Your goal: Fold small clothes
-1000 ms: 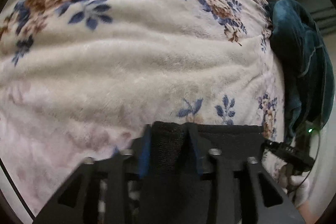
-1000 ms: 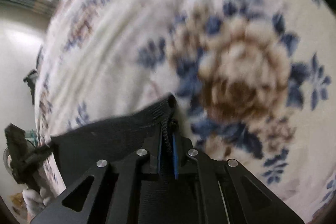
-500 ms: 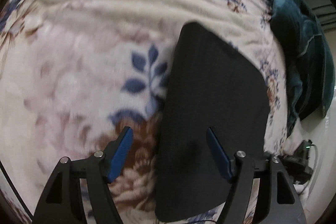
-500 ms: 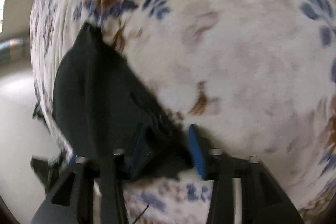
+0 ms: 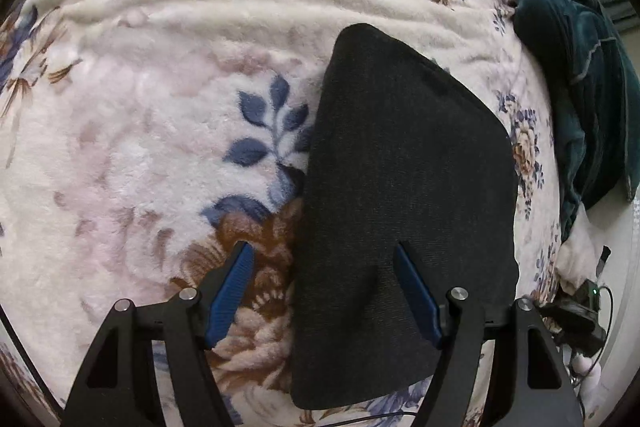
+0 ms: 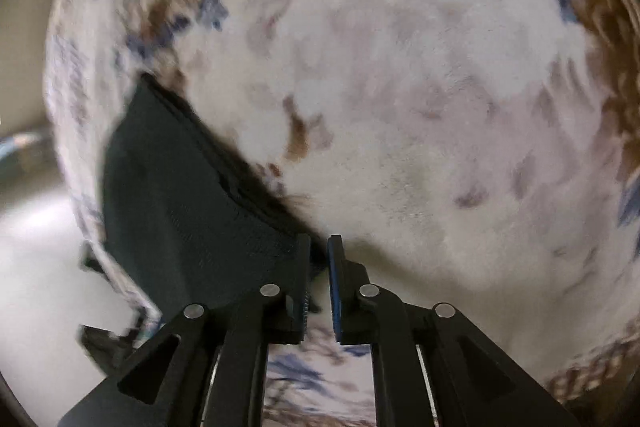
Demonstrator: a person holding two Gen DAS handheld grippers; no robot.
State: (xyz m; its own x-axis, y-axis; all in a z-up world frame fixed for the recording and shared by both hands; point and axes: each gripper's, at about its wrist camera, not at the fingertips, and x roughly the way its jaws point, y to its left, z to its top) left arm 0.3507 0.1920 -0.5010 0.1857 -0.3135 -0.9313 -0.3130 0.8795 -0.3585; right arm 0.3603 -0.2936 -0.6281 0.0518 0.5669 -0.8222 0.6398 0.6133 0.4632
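Observation:
A small black knit garment (image 5: 404,195) lies folded flat on the floral fleece blanket (image 5: 160,107). My left gripper (image 5: 324,263) is open just above its near left edge; the right blue finger (image 5: 416,291) is over the cloth, the left one (image 5: 232,287) over the blanket. In the right wrist view the garment (image 6: 180,195) lies at the left. My right gripper (image 6: 319,247) is nearly closed with a narrow gap, empty, beside the garment's corner.
A crumpled teal garment (image 5: 580,87) lies at the far right edge of the bed. A black device with a green light and cables (image 5: 580,311) sits off the bed's edge at lower right. The floor (image 6: 36,259) shows left.
Both grippers let go of the black garment, which now lies flat. The left gripper opened wide; the right one opened, then narrowed and pulled off the cloth to the right.

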